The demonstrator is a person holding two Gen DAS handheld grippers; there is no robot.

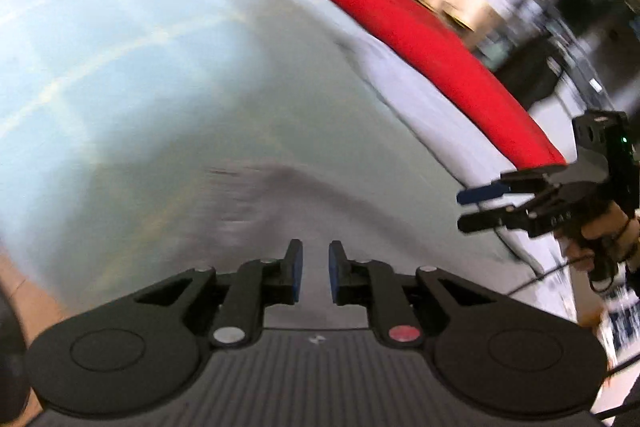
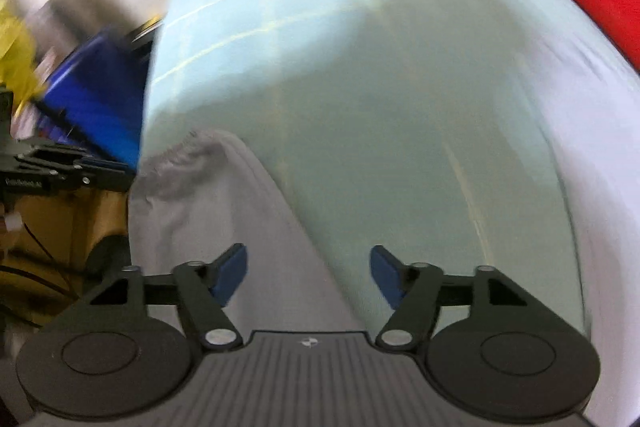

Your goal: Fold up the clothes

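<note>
Both views look down on a bed [image 1: 100, 75] covered by a pale blue sheet [image 2: 400, 107] with faint yellowish lines, taken here as the landmark; both pictures are smeared by motion. A grey garment [image 2: 192, 211], the thing to be folded, lies on the sheet at the bed's near edge; in the right wrist view it spreads as a smooth panel with a gathered, wrinkled hem at its far end, running from under the tool toward the bed's left side. In the left wrist view the same garment [image 1: 256, 195] shows only as a blurred grey patch on the sheet just ahead of the fingers. The left tool [image 1: 316, 273] hangs over this patch with its blue pads close together, a slim gap between them and no cloth in it. The right tool [image 2: 308, 275] stands above the garment's edge with its jaws spread wide and nothing between them; one blue pad [image 2: 230, 275] is over grey cloth, the other over bare sheet. From the left wrist view the right tool [image 1: 482, 205] appears again off the bed's right edge, its two fingers parted, carried by a hand [image 1: 600, 231] on a pistol grip. A long red cushion [image 1: 400, 11] lies along the far side of the bed. Beyond the bed's left edge a blue box [image 2: 96, 95] and something yellow [image 2: 16, 43] are visible but too blurred to identify.
</note>
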